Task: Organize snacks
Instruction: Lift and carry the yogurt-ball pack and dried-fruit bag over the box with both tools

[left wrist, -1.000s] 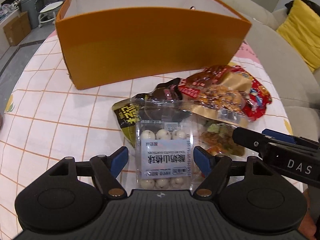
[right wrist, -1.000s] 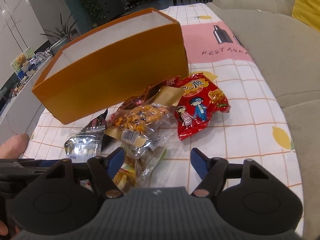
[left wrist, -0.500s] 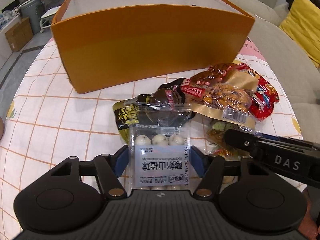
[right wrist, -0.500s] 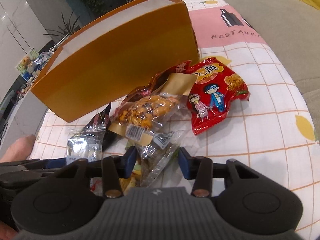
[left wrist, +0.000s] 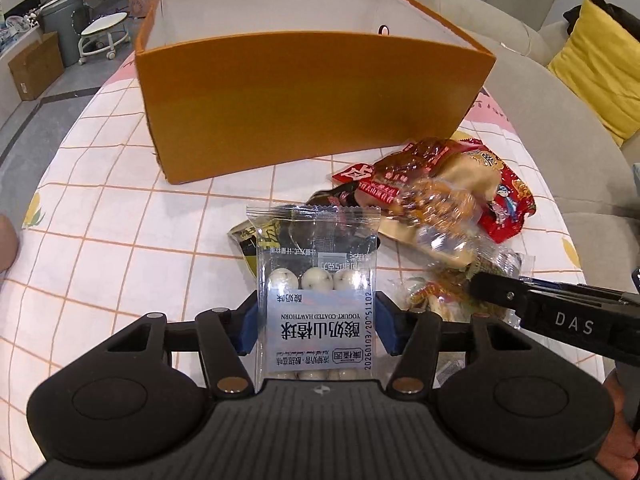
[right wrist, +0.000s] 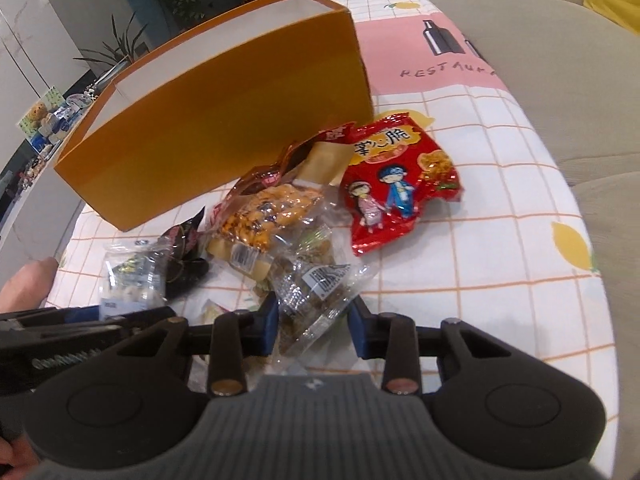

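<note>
Closing downward-tilted left tongs [left wrist: 316, 326] around the hawthorn packet [left wrist: 316, 300].

Your orange box [left wrist: 304, 104] looks like matt card, smooth outside, white inside. The hawthorn packet [left wrist: 316, 296] is clear, glossy plastic film with a matt paper-like label. The red bag [right wrist: 394, 184] is shiny, crinkled foil-like plastic; the clear packet [right wrist: 316, 296] beside it is wrinkled, glossy film. The tablecloth [left wrist: 120, 216] looks smooth and slightly sheened. Both gripper bodies are matt black plastic with ribbed tops and blue pads [left wrist: 246, 328].
</note>
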A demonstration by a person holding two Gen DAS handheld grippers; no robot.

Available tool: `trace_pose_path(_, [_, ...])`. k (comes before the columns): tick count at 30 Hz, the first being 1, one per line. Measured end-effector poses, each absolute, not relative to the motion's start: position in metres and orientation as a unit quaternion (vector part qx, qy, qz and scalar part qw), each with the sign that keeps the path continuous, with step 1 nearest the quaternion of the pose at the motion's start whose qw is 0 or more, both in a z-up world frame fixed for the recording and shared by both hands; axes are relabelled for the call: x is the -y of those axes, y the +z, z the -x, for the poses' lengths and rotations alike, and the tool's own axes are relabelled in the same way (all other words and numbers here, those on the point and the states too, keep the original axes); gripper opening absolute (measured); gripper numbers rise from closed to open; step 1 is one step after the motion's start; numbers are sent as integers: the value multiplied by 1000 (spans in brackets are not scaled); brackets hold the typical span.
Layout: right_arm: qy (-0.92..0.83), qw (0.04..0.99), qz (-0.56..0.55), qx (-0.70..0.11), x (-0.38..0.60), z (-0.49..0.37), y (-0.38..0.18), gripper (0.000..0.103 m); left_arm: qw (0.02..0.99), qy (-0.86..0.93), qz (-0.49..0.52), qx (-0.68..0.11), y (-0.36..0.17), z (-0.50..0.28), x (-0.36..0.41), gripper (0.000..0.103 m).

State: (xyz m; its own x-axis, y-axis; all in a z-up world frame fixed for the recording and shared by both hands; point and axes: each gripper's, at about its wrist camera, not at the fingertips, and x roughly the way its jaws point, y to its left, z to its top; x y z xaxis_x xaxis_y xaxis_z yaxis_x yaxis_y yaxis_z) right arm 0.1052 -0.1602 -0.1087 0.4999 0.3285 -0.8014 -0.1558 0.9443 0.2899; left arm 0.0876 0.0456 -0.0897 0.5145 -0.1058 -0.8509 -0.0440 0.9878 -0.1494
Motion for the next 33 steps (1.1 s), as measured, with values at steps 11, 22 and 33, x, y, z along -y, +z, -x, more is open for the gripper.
trace_pose_path(11, [130, 854, -80, -497, 169, -89, -96, 33, 873, -57, 76, -478, -68, -70, -44, 65])
trace_pose_path(22, [134, 867, -91, -471, 181, -63, -70, 33, 895, -82, 86, -430, -41, -59, -41, 65])
trace_pose_path(33, [146, 884, -111, -429, 184, -57, -46, 32, 899, -91, 90, -419, -29, -63, -34, 65])
